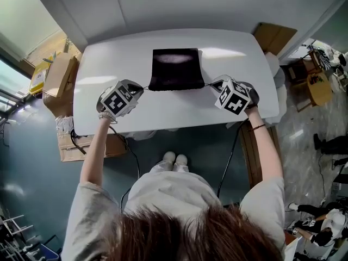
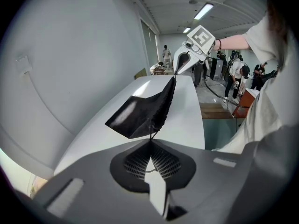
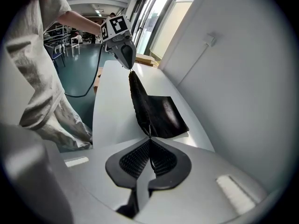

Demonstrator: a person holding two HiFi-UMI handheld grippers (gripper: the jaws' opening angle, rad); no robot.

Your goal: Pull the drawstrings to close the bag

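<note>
A black drawstring bag (image 1: 175, 68) lies on the white table (image 1: 179, 107), its gathered mouth edge facing me and lifted off the surface. My left gripper (image 1: 142, 89) is shut on the left drawstring (image 2: 151, 138), which runs taut from the closed jaws to the bag (image 2: 142, 113). My right gripper (image 1: 211, 86) is shut on the right drawstring (image 3: 149, 133) at the other end of the bunched mouth (image 3: 140, 104). Each gripper shows in the other's view, the right gripper (image 2: 176, 73) and the left gripper (image 3: 129, 68), with the bag stretched between them.
Cardboard boxes (image 1: 60, 75) stand on the floor left of the table, and a brown box (image 1: 273, 37) lies at its far right corner. Wooden furniture (image 1: 318, 86) sits further right. People (image 2: 240, 73) stand in the room beyond the table's end.
</note>
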